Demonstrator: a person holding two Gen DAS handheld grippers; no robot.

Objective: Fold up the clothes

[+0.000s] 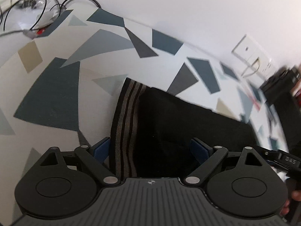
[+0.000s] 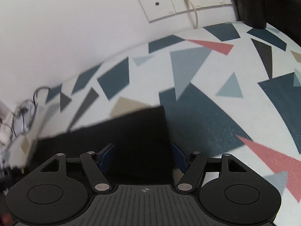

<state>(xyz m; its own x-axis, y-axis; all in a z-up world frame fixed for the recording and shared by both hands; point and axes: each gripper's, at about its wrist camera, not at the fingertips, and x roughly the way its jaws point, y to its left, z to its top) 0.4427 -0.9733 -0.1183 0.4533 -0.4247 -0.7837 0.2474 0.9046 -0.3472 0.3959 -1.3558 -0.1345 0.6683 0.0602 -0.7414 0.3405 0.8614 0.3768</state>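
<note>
Black garment (image 1: 180, 124), folded flat on the patterned tablecloth (image 1: 47, 98) near the white wall (image 1: 188, 5); striped waistband (image 1: 126, 124) along one edge. Left gripper (image 1: 150, 148): fingers spread wide, straddling the waistband end, nothing clasped. Right gripper (image 2: 144, 156): fingers likewise apart over the opposite end, released. Wall sockets (image 2: 186, 0) behind; tangled cables (image 1: 32, 5) at the table's far corner.

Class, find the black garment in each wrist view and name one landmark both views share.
Left wrist view: the black garment fills the lower centre, its striped waistband on the left, between the left gripper fingers.
Right wrist view: the black garment lies lower centre to left, between the right gripper fingers.
Shared landmark: the white wall socket panel above the patterned tablecloth.
</note>
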